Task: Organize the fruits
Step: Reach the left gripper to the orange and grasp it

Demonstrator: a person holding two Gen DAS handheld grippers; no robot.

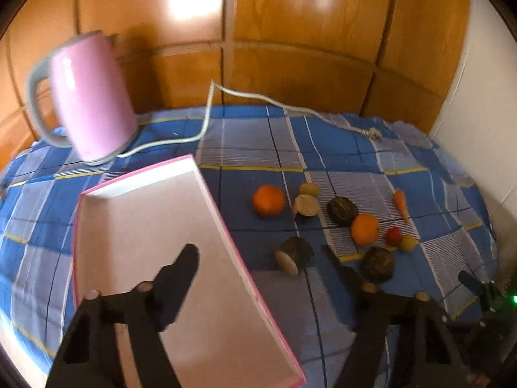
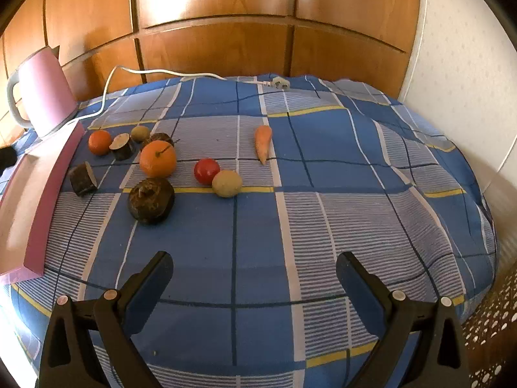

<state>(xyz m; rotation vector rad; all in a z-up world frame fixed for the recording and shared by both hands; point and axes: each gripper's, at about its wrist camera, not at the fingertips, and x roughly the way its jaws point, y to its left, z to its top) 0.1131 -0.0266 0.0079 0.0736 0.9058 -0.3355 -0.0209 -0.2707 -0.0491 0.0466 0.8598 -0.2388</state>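
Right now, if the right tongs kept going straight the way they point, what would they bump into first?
Probably just the checked cloth. The right tongs stand open and point down at a bare patch of it. The nearest things, the dark round fruit and the yellowish fruit, lie further on and to the left, though depth is hard to judge.

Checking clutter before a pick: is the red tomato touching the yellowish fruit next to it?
Touching. In the right wrist view the red tomato and the yellowish fruit overlap edge to edge with no cloth visible between them.
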